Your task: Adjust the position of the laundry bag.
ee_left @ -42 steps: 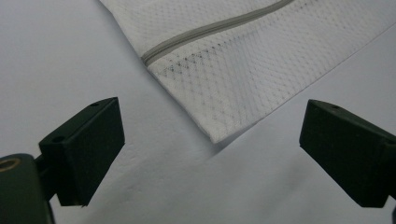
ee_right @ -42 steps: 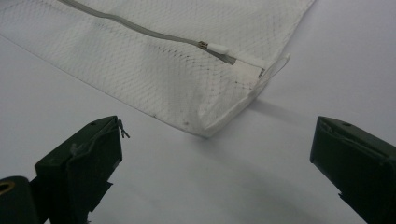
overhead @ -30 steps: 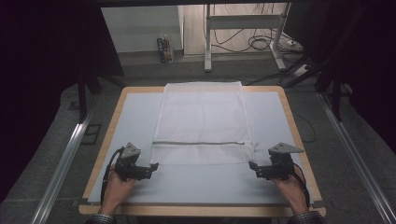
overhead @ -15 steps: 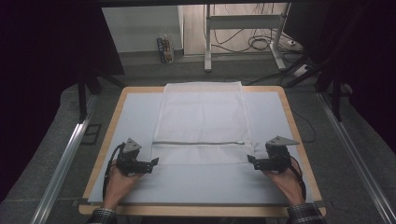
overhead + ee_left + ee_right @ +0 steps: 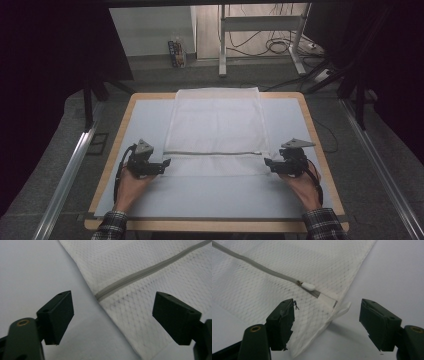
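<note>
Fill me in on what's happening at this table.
A person holds a pair of tongs in each hand at the near corners of a white mesh laundry bag lying flat on the table. The left tongs and right tongs are both open, one at each side edge of the bag, level with its grey zipper. The zipper pull sits at the right end. Nothing is gripped yet.

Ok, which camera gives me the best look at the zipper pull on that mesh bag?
The right gripper view: the white zipper pull sits close and sharp, just beyond the open jaws, near the mesh bag edge. The high view shows it as a tiny bright speck at the zipper's right end. The left gripper view shows the zipper's other end.
</note>
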